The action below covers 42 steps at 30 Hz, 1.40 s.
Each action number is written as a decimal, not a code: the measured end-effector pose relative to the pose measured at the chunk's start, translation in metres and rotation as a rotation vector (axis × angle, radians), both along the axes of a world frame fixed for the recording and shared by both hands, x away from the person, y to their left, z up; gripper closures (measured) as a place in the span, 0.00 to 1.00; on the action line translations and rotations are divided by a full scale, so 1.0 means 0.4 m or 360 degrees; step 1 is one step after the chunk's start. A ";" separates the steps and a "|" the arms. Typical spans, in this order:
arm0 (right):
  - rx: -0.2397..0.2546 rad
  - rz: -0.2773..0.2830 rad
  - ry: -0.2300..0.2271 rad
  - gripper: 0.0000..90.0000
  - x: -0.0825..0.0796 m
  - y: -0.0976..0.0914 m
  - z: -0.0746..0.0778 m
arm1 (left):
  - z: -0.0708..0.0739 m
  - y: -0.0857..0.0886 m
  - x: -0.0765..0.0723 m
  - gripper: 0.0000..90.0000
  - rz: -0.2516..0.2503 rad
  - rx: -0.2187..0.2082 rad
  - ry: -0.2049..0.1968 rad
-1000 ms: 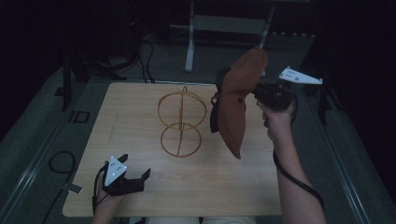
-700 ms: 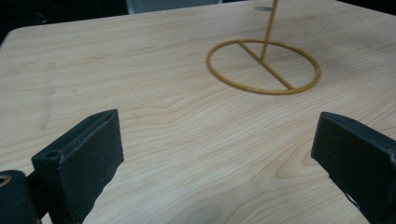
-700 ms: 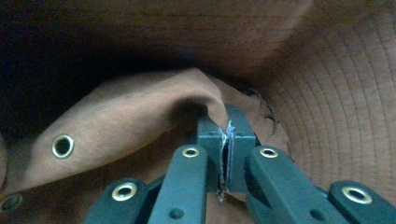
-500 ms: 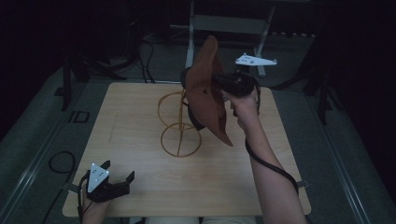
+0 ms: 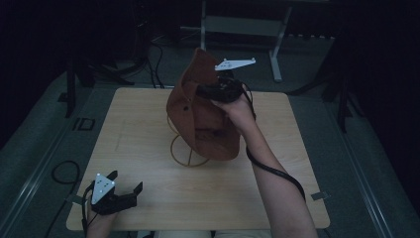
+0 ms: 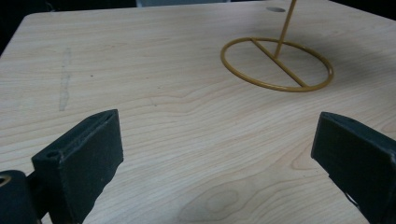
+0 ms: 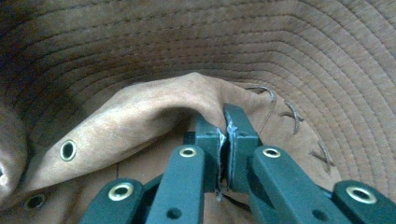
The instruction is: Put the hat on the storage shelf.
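Note:
A brown suede hat (image 5: 198, 119) hangs tilted in the air over a gold wire stand (image 5: 185, 153) at the middle of the wooden table (image 5: 138, 114). My right gripper (image 5: 200, 90) is shut on a fold of the hat, and the hat hides the stand's upper part. In the right gripper view the jaws (image 7: 226, 126) pinch that fold, with the stitched brim (image 7: 280, 56) beyond. My left gripper (image 5: 126, 179) rests open near the table's front left corner, holding nothing. In the left gripper view its jaws (image 6: 219, 140) stand wide apart, facing the stand's ring base (image 6: 280, 64).
A black cable (image 5: 272, 171) trails from the right gripper along the forearm. Metal frame legs (image 5: 275, 54) stand on the floor behind the table. A small hole (image 6: 275, 8) sits in the tabletop beyond the stand.
The right hand has carried the hat leftward from the table's right side to over the stand. The left gripper shifted toward the front left corner, then stayed still.

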State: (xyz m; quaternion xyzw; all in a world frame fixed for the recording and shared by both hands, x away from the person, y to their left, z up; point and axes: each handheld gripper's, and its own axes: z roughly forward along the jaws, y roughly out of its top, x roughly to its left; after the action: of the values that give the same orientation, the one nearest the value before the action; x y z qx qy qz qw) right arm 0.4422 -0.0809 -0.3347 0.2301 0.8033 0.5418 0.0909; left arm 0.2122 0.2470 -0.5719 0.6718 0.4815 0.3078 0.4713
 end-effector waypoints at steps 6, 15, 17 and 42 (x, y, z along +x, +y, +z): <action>-0.0035 -0.0010 0.0008 0.74 0.012 0.035 -0.019 | -0.006 -0.003 0.002 0.03 -0.0025 -0.0010 0.0023; -0.0175 -0.0068 -0.0123 0.42 0.009 0.101 -0.056 | -0.006 -0.005 0.002 0.03 -0.0034 -0.0026 0.0026; -0.0202 -0.0078 -0.0163 0.38 0.011 0.112 -0.067 | -0.008 -0.006 0.003 0.03 -0.0042 -0.0035 0.0034; -0.0188 0.0019 -0.0233 0.17 -0.019 0.037 -0.052 | -0.015 -0.015 0.007 0.03 -0.0061 -0.0016 0.0049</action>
State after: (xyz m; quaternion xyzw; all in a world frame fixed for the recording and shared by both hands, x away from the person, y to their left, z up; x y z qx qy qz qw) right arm 0.4345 -0.0660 -0.3553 0.1793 0.8264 0.5093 0.1597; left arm 0.2149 0.2411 -0.5778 0.6832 0.4773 0.2859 0.4730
